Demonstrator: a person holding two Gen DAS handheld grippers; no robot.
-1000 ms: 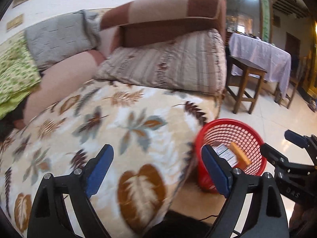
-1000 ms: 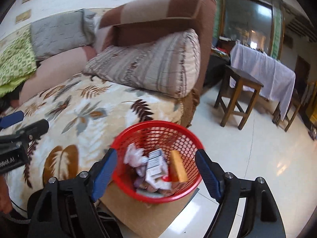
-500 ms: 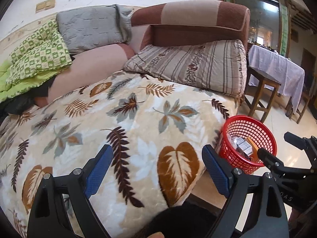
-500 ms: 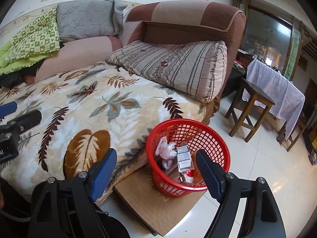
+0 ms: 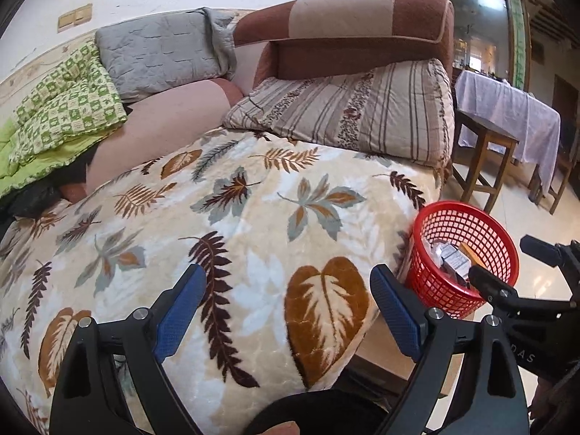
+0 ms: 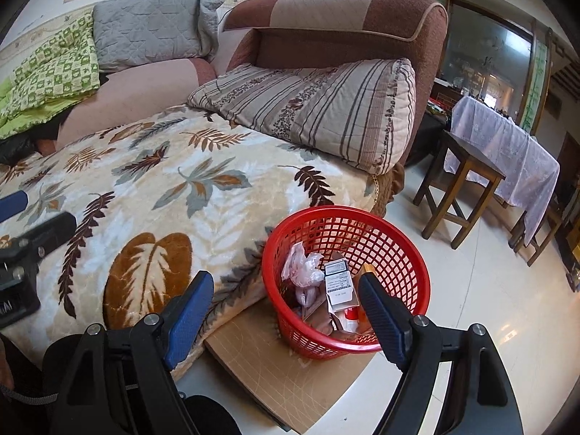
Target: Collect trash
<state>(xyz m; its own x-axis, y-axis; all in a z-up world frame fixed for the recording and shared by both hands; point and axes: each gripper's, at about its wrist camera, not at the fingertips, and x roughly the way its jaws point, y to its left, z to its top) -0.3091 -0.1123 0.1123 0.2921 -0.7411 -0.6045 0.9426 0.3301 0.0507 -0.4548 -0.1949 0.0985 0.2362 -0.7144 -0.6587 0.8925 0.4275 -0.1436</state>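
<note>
2 grippers, left (image 5: 286, 308) and right (image 6: 286, 311), hung wide open and empty, so a careless swing might have tipped the basket (image 6: 417, 264) off the cardboard's (image 6: 275, 366) edge.

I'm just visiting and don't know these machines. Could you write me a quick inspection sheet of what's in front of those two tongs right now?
Surface: leaf-print blanket covers the sofa seat; no loose trash seen on it.
Job's things: red mesh basket stands on a cardboard sheet on the floor beside the sofa; it holds a crumpled plastic bag, a small white carton and other scraps.
Clutter: striped pillow, grey cushion, green checked quilt.
Grippers: left tongs open and empty over the blanket; right tongs open and empty, pointing at the basket.
Cables: nothing seen.
Surroundings: brown sofa arm, wooden stool, table with a pale cloth, tiled floor.
</note>
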